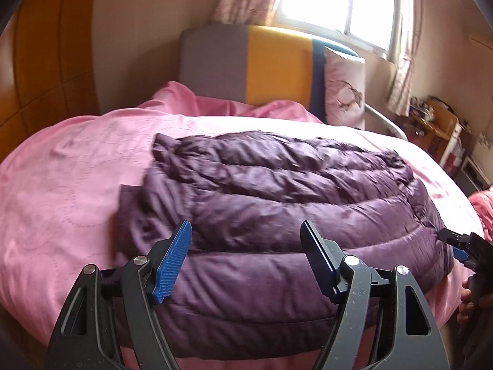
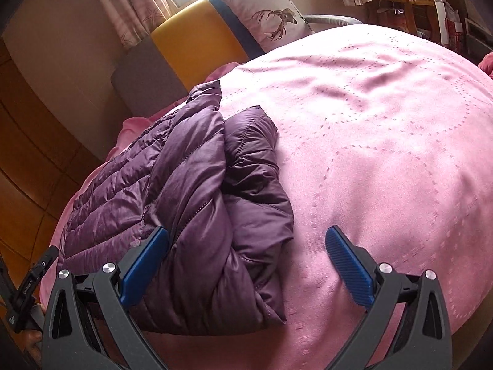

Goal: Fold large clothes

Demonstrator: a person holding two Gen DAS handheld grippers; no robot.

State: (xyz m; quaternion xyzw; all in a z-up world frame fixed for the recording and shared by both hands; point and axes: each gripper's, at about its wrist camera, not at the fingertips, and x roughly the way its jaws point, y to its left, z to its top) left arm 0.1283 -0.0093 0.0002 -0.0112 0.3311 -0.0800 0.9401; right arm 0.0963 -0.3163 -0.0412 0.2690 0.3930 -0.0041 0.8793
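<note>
A purple quilted down jacket (image 1: 277, 203) lies folded in a thick bundle on the pink bedspread (image 1: 67, 191). My left gripper (image 1: 246, 234) is open and empty, its blue-padded fingers (image 1: 172, 262) just above the bundle's near edge. In the right wrist view the jacket (image 2: 191, 203) lies at the left, with a folded sleeve on its right side. My right gripper (image 2: 246, 243) is open and empty over the bundle's right end, its left finger (image 2: 144, 265) against the fabric. The right gripper also shows at the jacket's right corner in the left wrist view (image 1: 462, 246).
The bed has a grey, yellow and blue headboard (image 1: 262, 61) with a deer-print pillow (image 2: 271, 21) leaning on it. A wooden wardrobe (image 1: 40, 61) stands at the left. A cluttered wooden shelf (image 1: 437, 123) stands at the right under a curtained window (image 1: 339, 0). The pink bedspread (image 2: 385, 141) stretches right of the jacket.
</note>
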